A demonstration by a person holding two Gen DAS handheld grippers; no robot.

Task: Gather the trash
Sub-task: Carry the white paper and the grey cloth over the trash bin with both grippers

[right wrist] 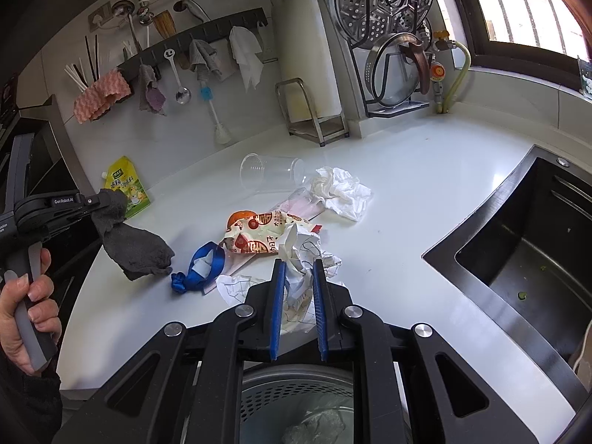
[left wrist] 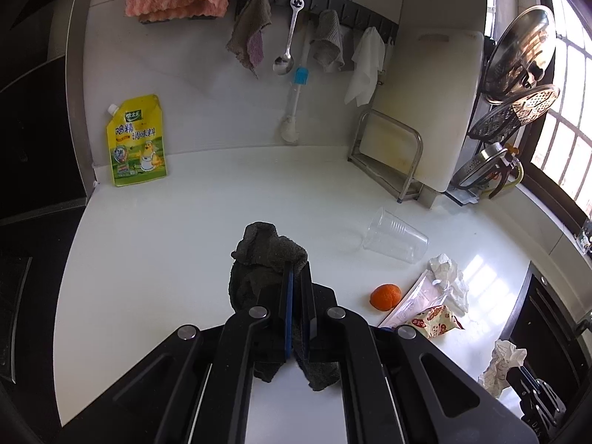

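My left gripper (left wrist: 295, 270) is shut on a dark grey rag (left wrist: 259, 259), held above the white counter; the rag also shows hanging at the left of the right wrist view (right wrist: 133, 248). My right gripper (right wrist: 299, 264) is shut on a crumpled white paper (right wrist: 299, 255) above the counter's front edge. On the counter lie a clear plastic cup (right wrist: 270, 175) on its side, an orange peel (left wrist: 385, 296), a red-and-cream snack wrapper (right wrist: 255, 238), a crumpled tissue (right wrist: 342, 192), a flat pink packet (right wrist: 299, 203) and a blue ribbon (right wrist: 201, 268).
A perforated bin (right wrist: 296, 407) with a bag sits below my right gripper. A black sink (right wrist: 518, 251) lies to the right. A yellow seasoning pouch (left wrist: 137, 140), a cutting board in a rack (left wrist: 425, 111) and hanging cloths and utensils (left wrist: 288, 37) line the back wall.
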